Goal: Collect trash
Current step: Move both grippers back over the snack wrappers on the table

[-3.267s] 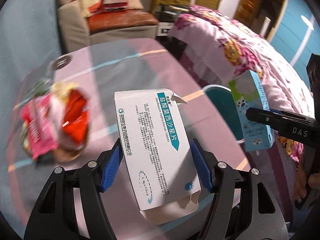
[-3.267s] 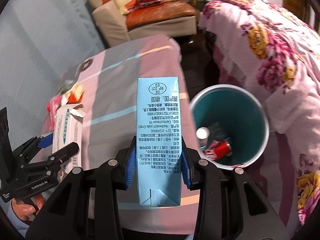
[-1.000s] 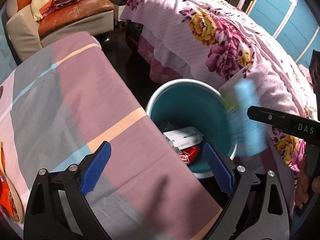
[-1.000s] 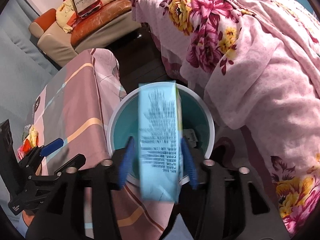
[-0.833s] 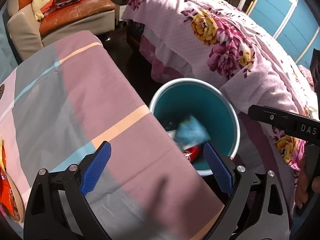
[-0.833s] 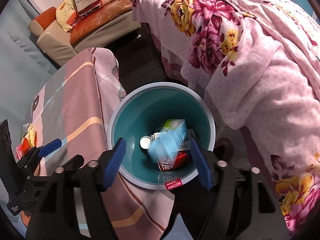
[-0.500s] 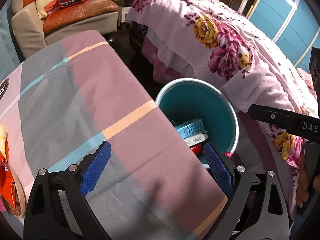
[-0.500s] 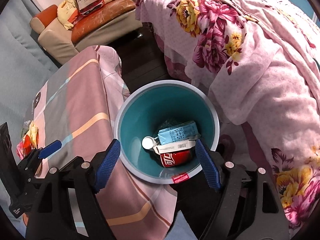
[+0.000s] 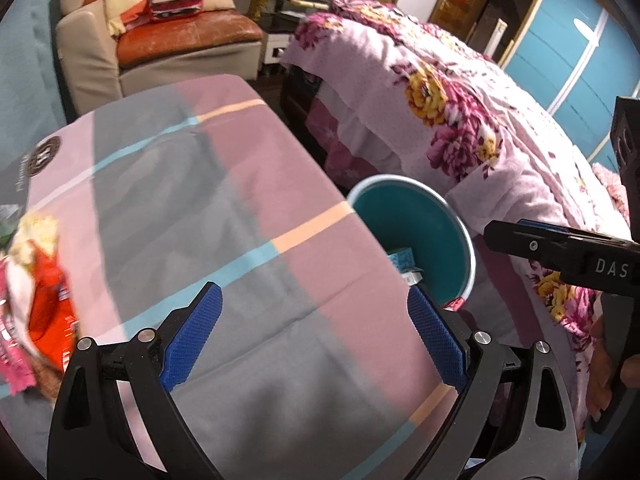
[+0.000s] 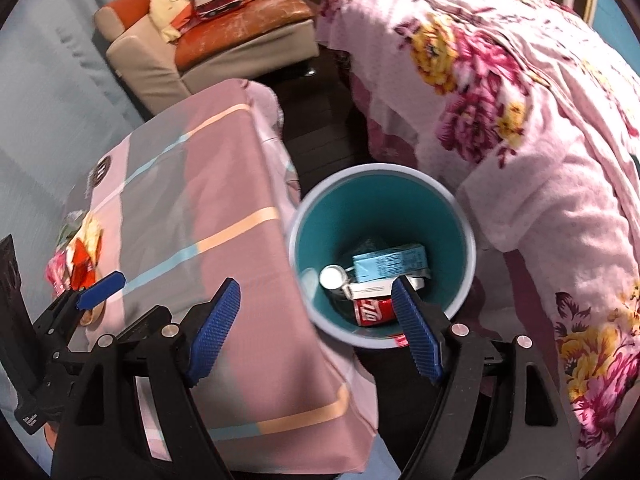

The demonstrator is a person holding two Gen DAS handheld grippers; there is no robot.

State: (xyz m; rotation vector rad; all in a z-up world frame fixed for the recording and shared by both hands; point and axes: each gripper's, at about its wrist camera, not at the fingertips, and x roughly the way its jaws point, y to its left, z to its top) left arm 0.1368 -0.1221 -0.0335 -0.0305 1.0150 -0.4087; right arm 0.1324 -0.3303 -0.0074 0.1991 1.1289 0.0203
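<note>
Both pairs of blue-padded fingers stand spread wide with nothing between them: the right gripper (image 10: 316, 328), whose jaws have just been opening, hangs over the bin's near rim, and the left gripper (image 9: 314, 338) hovers above the table (image 9: 208, 216) with its pink, grey and pale-striped cloth. Behind lie a bed (image 10: 520, 104) under a flowered pink cover and a small sofa (image 9: 160, 40). Between table and bed, on the floor, stands the bin (image 10: 466, 276), teal inside with a pale rim, already holding a light blue carton (image 10: 388, 263) on its side, a white box (image 10: 372, 290) under it, a red can (image 10: 370, 313) and something round and silvery (image 10: 331, 278). The trash not yet collected is a heap of wrappers (image 9: 38, 300) near the table's far left edge, red, pink and yellowish, blurred in both views. I judge it light, crinkly and limp, likely slick foil or plastic film that slides and collapses under pressure, so a pinch through the thickest bunched middle of the heap, with the pads closing fully, looks the surest hold; a loose corner would probably slip or leave pieces behind.
</note>
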